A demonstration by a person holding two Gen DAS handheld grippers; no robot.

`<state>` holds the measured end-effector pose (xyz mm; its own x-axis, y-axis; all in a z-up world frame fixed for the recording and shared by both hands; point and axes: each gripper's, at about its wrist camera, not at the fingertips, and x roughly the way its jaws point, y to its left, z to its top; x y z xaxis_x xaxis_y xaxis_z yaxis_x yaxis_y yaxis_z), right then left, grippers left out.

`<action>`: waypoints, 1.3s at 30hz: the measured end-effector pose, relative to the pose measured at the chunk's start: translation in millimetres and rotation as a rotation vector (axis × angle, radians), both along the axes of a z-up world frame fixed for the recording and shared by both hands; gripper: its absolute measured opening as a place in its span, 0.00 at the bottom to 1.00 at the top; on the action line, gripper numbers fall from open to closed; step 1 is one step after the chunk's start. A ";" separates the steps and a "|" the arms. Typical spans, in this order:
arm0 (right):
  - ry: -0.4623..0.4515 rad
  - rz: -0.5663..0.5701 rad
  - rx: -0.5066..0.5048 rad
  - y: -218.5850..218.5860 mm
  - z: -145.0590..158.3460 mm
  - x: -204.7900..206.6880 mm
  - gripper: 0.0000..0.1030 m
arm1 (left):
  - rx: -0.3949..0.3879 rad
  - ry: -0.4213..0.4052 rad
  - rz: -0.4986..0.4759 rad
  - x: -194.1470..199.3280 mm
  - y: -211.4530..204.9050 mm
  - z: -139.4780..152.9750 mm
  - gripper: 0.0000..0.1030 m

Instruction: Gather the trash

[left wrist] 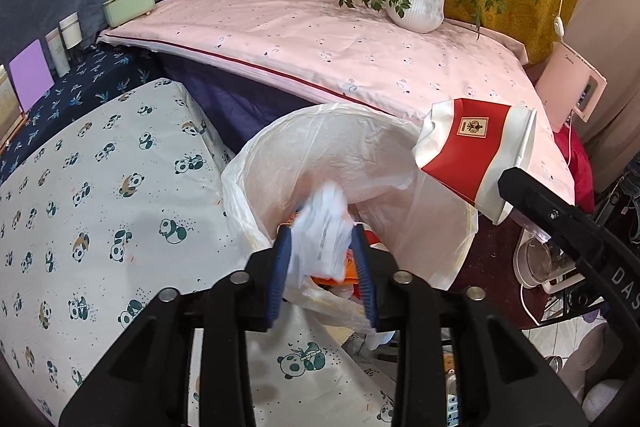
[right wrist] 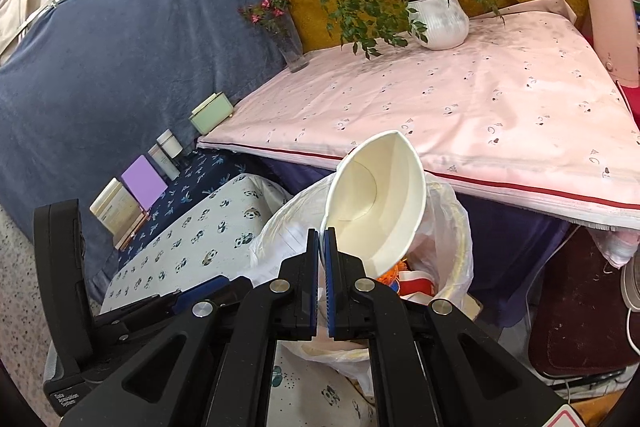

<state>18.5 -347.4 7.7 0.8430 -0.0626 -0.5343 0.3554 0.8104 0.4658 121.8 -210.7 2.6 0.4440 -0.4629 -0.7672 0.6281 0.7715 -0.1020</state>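
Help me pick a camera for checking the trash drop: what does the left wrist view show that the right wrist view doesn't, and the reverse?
Only the left wrist view shows the crumpled white paper between the left tool's pads, blurred over the bag, and the paper cup's red-and-white outside. Only the right wrist view shows the cup's empty white inside, its rim pinched flat by the right tool. Both show the lined trash bin with orange scraps inside, the pink-covered table and the potted plant.
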 end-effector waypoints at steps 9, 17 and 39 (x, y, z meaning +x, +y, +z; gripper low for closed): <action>0.005 0.017 0.005 2.0 -2.1 5.1 0.04 | 0.007 -0.001 0.031 4.3 6.1 -1.4 0.32; 0.035 0.041 -0.008 11.2 -6.2 19.9 0.10 | 0.014 0.000 0.053 7.7 11.6 -4.4 0.38; 0.097 0.041 -0.112 22.4 0.6 12.5 0.51 | 0.019 -0.032 0.112 4.4 29.8 1.1 0.66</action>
